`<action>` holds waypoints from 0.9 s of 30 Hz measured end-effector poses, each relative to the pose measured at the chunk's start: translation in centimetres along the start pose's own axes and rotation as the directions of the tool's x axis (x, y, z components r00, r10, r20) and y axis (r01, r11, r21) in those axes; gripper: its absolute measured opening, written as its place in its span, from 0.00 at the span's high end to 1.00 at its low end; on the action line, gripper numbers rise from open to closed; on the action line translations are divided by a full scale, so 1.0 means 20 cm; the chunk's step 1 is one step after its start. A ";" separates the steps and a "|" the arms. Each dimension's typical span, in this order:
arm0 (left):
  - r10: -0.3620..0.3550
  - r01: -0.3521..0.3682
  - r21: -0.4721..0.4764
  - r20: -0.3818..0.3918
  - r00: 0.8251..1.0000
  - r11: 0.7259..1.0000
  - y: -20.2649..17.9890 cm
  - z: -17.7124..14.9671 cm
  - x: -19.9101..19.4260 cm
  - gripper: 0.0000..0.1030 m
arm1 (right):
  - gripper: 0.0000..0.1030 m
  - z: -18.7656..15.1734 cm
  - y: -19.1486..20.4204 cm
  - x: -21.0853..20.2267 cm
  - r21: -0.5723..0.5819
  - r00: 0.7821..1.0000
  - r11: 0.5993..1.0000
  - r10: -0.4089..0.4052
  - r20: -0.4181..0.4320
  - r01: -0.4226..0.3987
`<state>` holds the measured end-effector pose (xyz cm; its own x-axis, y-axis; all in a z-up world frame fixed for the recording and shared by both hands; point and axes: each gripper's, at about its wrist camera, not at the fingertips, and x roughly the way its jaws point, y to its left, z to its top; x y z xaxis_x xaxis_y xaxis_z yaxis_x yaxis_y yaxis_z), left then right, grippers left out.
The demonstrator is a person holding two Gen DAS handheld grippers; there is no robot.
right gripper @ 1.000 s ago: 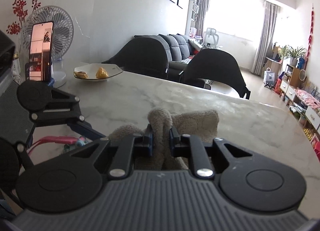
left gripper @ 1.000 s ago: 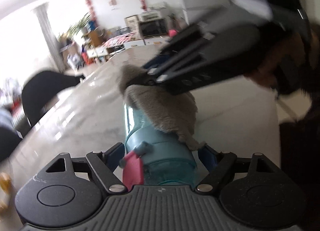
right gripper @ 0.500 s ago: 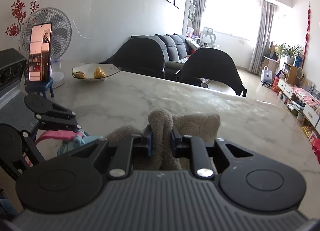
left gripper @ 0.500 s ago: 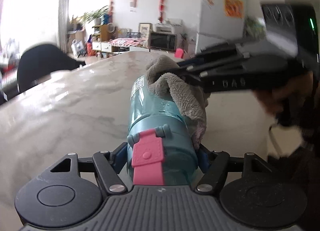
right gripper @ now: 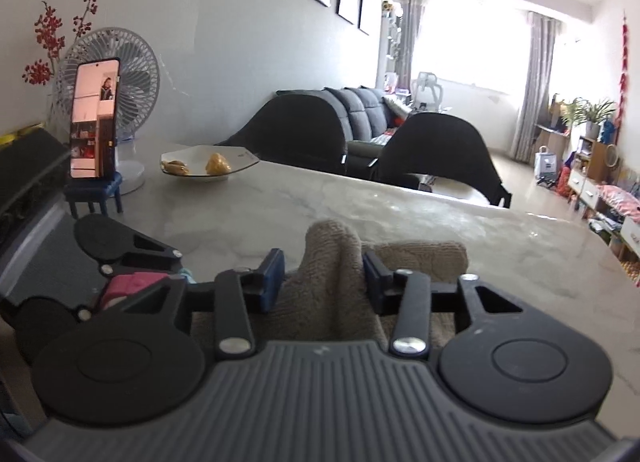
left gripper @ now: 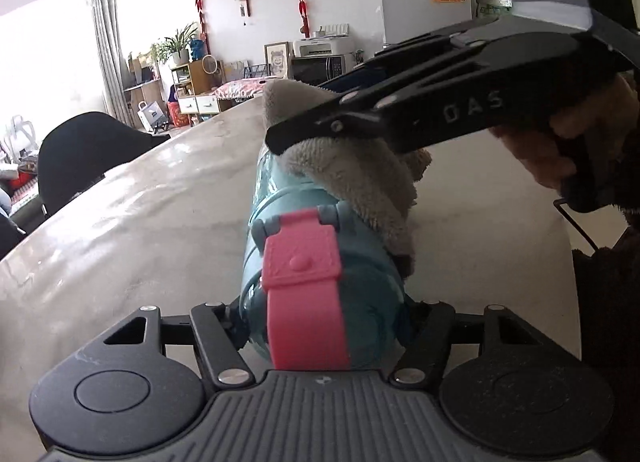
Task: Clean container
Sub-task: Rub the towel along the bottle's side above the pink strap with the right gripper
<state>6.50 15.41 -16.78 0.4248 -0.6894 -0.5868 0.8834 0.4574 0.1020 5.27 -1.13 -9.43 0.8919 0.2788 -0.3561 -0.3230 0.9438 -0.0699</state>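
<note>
Clearly the left gripper (left gripper: 320,322) is clamped on the cap end of the teal bottle (left gripper: 320,262), its 2 pads pressed against either side of the body, the pink strap (left gripper: 304,286) on top between them. The bottle points away from that gripper, over the marble table (left gripper: 140,222); whether its far end touches the top I cannot tell.

The right gripper (right gripper: 324,282) comes in from the side with the grey cloth (right gripper: 328,294) between its fingers. Its jaws are opening, and in the right wrist view a gap shows beside the fold on both sides, so the pads no longer pinch it. The cloth lies draped over the upper side of the bottle (left gripper: 360,178), hanging down one flank.

As to handling, the bottle looks like hard, smooth plastic: stiff, probably light, and slippery on a round wall, so it could twist or slide in a 2-point grip when the cloth rubs along it. The wide band near the cap, where it is gripped now, seems the soundest hold. The cloth is soft, thick terry; it bunches, so a fresh bite should take a full fold deep between the pads, not an edge.

Further off stand a bowl of fruit (right gripper: 208,166), a phone (right gripper: 94,118) and a fan (right gripper: 120,74).
</note>
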 end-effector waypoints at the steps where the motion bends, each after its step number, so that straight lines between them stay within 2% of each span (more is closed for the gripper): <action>1: -0.002 0.002 -0.007 -0.001 1.000 1.000 0.00 0.00 0.00 0.35 | 0.56 -0.01 -0.01 0.00 0.007 1.000 1.000 0.002 0.011 -0.002; 3: -0.005 0.005 -0.015 -0.002 1.000 1.000 0.00 -0.01 -0.01 0.35 | 0.57 -0.03 -0.01 -0.01 0.015 0.999 1.000 0.002 0.033 -0.002; 6: -0.018 0.018 -0.032 -0.006 1.000 0.999 0.02 0.00 0.00 0.35 | 0.79 -0.04 -0.01 -0.01 -0.001 0.997 0.998 -0.061 0.052 0.061; 8: -0.032 0.031 -0.048 -0.009 0.999 0.998 0.03 0.00 0.00 0.35 | 0.82 -0.04 0.00 -0.01 -0.012 0.990 0.992 -0.129 0.053 0.129; 9: -0.038 0.037 -0.055 -0.011 0.999 0.998 0.04 0.00 0.00 0.35 | 0.83 -0.03 -0.01 -0.01 0.000 0.990 0.991 -0.130 0.051 0.130; 12: -0.051 0.049 -0.072 -0.014 0.999 0.996 0.07 0.01 0.02 0.35 | 0.83 0.00 -0.02 -0.03 0.023 0.997 0.998 -0.062 0.051 0.061; 14: -0.053 0.051 -0.074 -0.015 0.999 0.996 0.08 0.03 0.05 0.35 | 0.83 0.01 0.02 -0.04 -0.013 0.998 1.000 -0.005 0.058 0.006; 16: -0.055 0.053 -0.077 -0.015 0.998 0.996 0.08 0.02 0.05 0.35 | 0.82 0.00 0.06 -0.02 -0.060 0.999 0.998 0.011 0.051 -0.008; 19: -0.056 0.055 -0.080 -0.015 0.998 0.995 0.08 0.02 0.07 0.35 | 0.81 -0.03 0.08 0.00 -0.098 0.998 0.995 -0.018 0.065 0.024; 27: -0.056 0.055 -0.082 -0.016 0.998 0.995 0.07 0.03 0.06 0.35 | 0.81 -0.04 -0.07 0.03 -0.030 0.991 0.992 -0.124 0.060 0.126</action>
<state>8.40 14.80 -16.82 0.3712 -0.7052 -0.6041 0.8861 0.4635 0.0034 5.98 -2.45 -10.28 0.9422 0.1700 -0.2886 -0.2176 0.9657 -0.1416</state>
